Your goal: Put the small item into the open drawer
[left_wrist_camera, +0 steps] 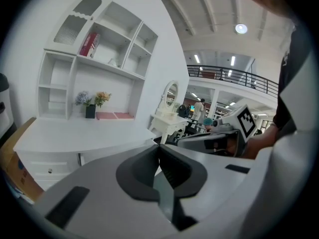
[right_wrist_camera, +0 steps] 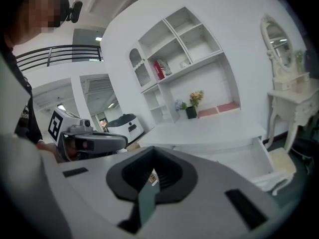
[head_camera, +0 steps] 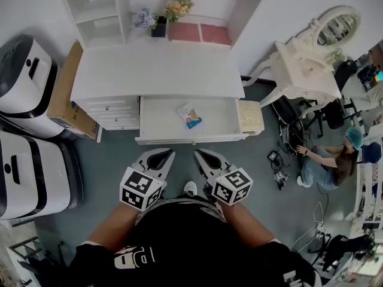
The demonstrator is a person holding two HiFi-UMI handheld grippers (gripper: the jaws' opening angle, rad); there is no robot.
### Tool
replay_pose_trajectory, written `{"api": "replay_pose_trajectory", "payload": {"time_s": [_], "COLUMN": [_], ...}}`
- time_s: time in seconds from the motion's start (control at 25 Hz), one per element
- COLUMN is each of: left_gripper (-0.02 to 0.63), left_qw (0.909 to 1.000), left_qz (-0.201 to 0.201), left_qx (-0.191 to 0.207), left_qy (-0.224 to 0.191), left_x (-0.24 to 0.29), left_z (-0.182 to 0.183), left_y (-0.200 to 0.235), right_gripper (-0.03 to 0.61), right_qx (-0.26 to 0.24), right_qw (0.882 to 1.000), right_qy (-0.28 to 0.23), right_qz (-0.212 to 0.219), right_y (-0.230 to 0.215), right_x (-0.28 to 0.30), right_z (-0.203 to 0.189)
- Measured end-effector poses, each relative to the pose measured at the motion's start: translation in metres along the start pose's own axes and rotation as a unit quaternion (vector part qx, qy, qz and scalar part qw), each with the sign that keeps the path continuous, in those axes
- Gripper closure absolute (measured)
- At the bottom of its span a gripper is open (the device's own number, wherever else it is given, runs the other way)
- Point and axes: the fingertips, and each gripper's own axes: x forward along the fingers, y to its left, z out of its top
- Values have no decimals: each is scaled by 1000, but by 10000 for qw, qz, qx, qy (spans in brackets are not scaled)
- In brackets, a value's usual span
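The small item, a flat printed packet [head_camera: 189, 116], lies inside the open white drawer [head_camera: 158, 119] of the desk. Both grippers hang over the floor in front of the drawer, close to my body and apart from it. My left gripper [head_camera: 162, 153] points at the drawer front with its jaws together and nothing between them; in its own view the left gripper [left_wrist_camera: 159, 151] shows the same. My right gripper [head_camera: 200, 154] stands beside it, also shut and empty. In the right gripper view the right gripper [right_wrist_camera: 152, 157] faces the drawer [right_wrist_camera: 241, 158], and the packet is hidden there.
The white desk top [head_camera: 155, 70] carries a shelf unit with flower pots [head_camera: 178, 7]. Two white machines [head_camera: 24, 82] and a cardboard box [head_camera: 69, 100] stand at the left. A cushioned stool [head_camera: 250, 117], a white vanity table [head_camera: 305, 70], floor cables and a crouching person [head_camera: 326, 157] are at the right.
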Motion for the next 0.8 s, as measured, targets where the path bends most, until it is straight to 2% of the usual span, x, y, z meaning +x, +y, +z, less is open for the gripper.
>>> {"api": "replay_pose_trajectory", "payload": {"time_s": [0.8], "left_gripper": [600], "left_qw": [9999], "left_qz": [-74], "left_qx": [119], "left_qy": [93], "left_x": [0], "left_z": [1], "left_y": [-3], "right_gripper": [572], "right_qx": [-171], "right_qw": [9998], "right_qy": [78], "right_qz": [88], "right_y": [3], "right_x": [1], "right_z": [0]}}
